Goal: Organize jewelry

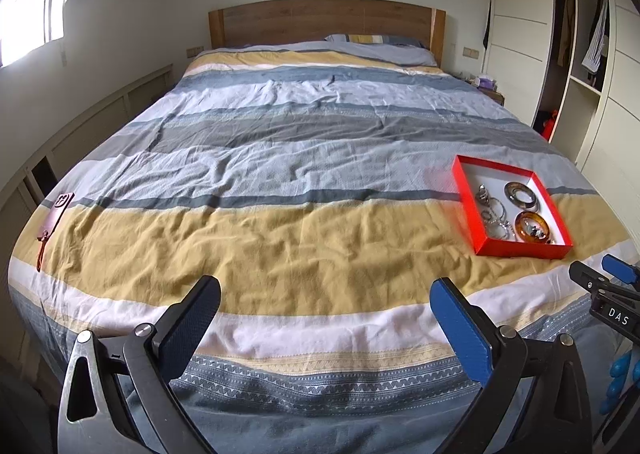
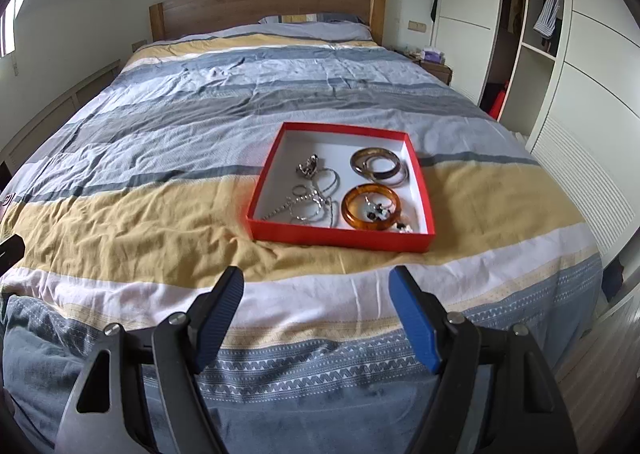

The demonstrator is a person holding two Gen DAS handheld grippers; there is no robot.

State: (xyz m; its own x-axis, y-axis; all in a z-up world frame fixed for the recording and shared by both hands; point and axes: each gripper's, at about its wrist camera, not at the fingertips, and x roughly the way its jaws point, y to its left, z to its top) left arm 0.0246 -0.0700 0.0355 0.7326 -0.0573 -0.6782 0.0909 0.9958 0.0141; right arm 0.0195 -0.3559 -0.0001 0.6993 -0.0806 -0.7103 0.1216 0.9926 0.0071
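Lighting: daylight, soft and even, room moderately bright. Source: window (image 1: 30, 5) at ten o'clock in the left wrist view, blown out to white with no detail in the pane; a sliver of it shows at nine o'clock in the right wrist view.

Shadows: faint, soft-edged, mostly in the creases of the striped duvet (image 1: 280, 181). Interior of the open wardrobe (image 2: 516, 25) at two o'clock dim.

Glare: small highlights on the bangles inside the red tray (image 2: 256, 205).

Distortion: strong fisheye bowing; walls and bed edges curve, corners vignette to black.

Sharpness: centre crisp; gripper fingers (image 2: 220, 314) at six o'clock slightly soft.
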